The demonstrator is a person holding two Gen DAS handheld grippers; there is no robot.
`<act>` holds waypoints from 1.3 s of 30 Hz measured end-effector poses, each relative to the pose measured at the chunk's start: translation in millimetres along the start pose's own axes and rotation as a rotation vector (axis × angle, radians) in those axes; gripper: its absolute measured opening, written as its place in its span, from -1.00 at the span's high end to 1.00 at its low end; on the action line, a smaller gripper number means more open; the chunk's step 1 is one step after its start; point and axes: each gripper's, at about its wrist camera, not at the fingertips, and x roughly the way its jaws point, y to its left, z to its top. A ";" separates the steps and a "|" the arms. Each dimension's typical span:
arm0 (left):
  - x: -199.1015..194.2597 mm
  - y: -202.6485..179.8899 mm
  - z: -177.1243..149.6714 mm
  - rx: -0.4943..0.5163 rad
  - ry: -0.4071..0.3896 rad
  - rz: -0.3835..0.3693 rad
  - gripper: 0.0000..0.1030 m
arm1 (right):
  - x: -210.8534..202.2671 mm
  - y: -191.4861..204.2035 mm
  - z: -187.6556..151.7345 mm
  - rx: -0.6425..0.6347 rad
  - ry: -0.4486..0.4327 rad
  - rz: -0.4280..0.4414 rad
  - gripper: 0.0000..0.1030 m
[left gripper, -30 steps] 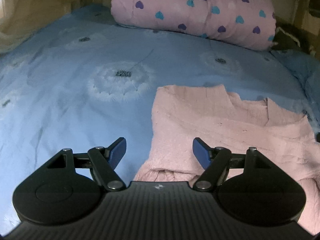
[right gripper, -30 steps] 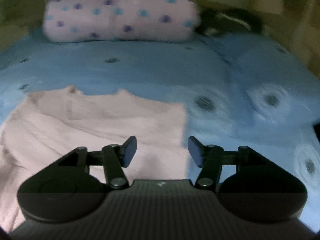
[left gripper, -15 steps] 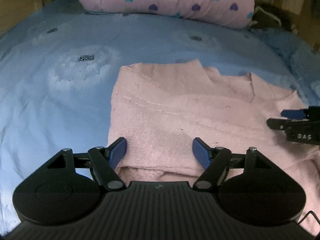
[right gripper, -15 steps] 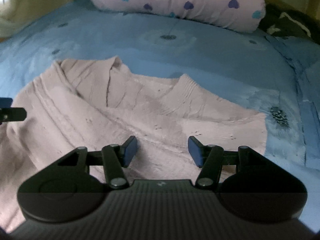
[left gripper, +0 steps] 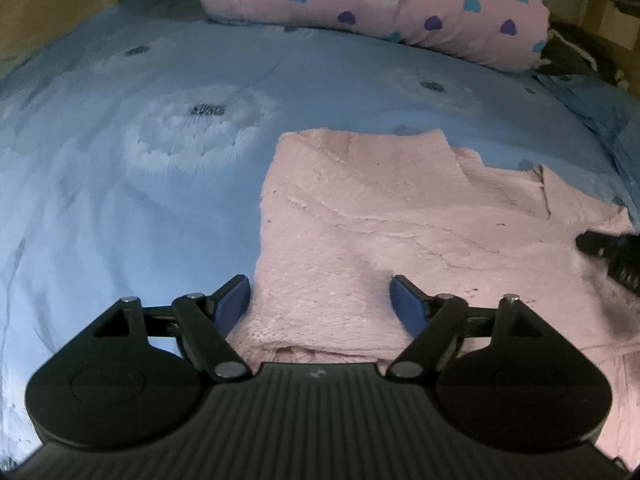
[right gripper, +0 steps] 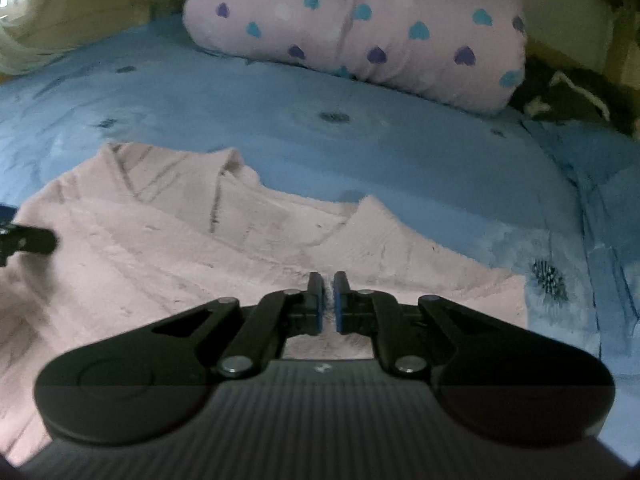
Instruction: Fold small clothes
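From the left wrist, the left claw (left gripper: 320, 300) is hovering low over the near-left edge of the pink knit garment (left gripper: 400, 232), its blue pads spread wide apart with the doubled hem lying between them — likely lining up to pinch that corner. The garment is lying flat on the blue bedsheet (left gripper: 120, 200), with a heart-print pillow (left gripper: 380, 4) at the far end. From the right wrist, the right claw (right gripper: 328, 300) is drawn almost together on a small ridge of the garment (right gripper: 200, 248) near its right edge, apparently gripping cloth for the fold.
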 end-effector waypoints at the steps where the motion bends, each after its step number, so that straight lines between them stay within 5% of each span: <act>1: -0.4 0.5 0.5 -0.008 0.002 -0.006 -0.59 | 5.8 0.7 -1.8 -0.006 0.018 -0.007 0.84; 8: -15.8 -1.8 3.6 0.010 -0.029 -0.011 -0.59 | 3.6 -1.7 3.8 0.081 0.037 0.013 0.72; 12: -22.4 -1.9 7.6 0.029 -0.092 0.037 -0.59 | -7.2 9.9 25.5 0.116 -0.018 0.070 0.13; 15: -16.2 3.9 16.6 -0.019 -0.100 0.034 -0.58 | -8.6 28.0 35.0 0.115 -0.009 0.121 0.16; 19: 1.9 -3.7 28.9 0.040 -0.097 -0.006 -0.55 | -28.3 40.5 26.8 0.049 -0.010 0.059 0.16; 23: 36.8 -12.7 32.5 0.125 -0.057 0.087 -0.46 | -45.9 22.0 2.8 0.058 0.016 -0.012 0.16; 27: 57.7 -9.5 34.9 0.157 -0.072 0.152 -0.48 | -25.1 -8.6 -24.8 0.046 0.100 -0.219 0.15; 29: 64.8 -9.0 37.8 0.185 -0.086 0.172 -0.49 | -13.4 -26.8 -37.5 0.108 0.086 -0.192 0.03; 33: 68.1 -4.2 38.9 0.202 -0.103 0.176 -0.60 | -6.2 -48.9 -49.0 0.112 0.014 -0.166 -0.53; 36: 61.0 -3.8 36.3 0.222 -0.111 0.173 -0.60 | -5.2 -68.0 -52.7 0.249 0.001 -0.107 -0.54; 39: 44.8 -5.1 33.2 0.245 -0.095 0.162 -0.60 | -11.1 -61.7 -52.1 0.224 -0.018 -0.120 -0.54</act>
